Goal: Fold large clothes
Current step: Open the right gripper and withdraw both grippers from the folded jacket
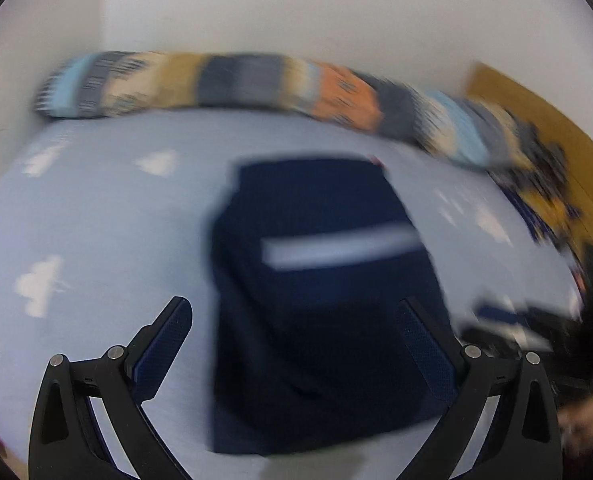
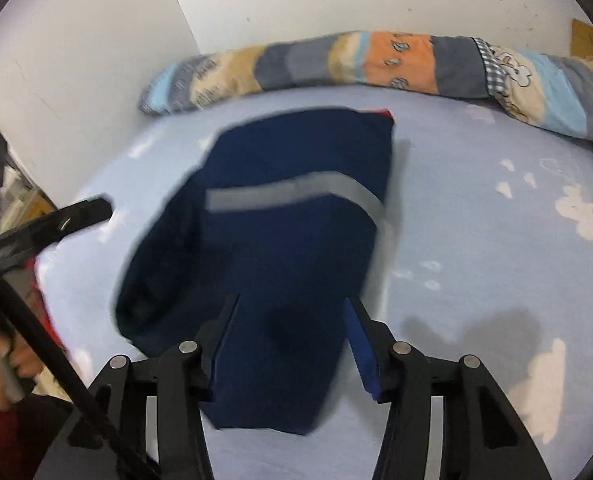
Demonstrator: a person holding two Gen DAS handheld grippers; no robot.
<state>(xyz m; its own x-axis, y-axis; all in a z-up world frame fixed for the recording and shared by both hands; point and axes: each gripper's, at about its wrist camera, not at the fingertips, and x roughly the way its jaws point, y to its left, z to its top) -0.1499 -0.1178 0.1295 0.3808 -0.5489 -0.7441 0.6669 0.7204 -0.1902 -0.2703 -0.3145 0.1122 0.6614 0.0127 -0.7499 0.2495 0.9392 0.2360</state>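
Note:
A dark navy garment (image 1: pixel 316 208) (image 2: pixel 280 248) with a grey reflective stripe (image 2: pixel 296 188) lies folded into a rough rectangle on the light blue bed sheet (image 1: pixel 96 220) (image 2: pixel 476 220). A bit of red shows at its far corner (image 2: pixel 386 114). My left gripper (image 1: pixel 294 308) hovers over the near part of the garment, jaws wide open and empty; the view is blurred. My right gripper (image 2: pixel 292 302) hangs over the garment's near end with its jaws apart and nothing pinched between the pads. One black finger of the left gripper (image 2: pixel 92 208) shows at the left edge.
A rolled patchwork quilt (image 1: pixel 236 80) (image 2: pixel 376 60) lies along the white wall at the back of the bed. A brown board (image 1: pixel 536 120) stands at the right. A person's hand (image 2: pixel 12 356) and red sleeve sit at the lower left. The sheet has white cloud prints.

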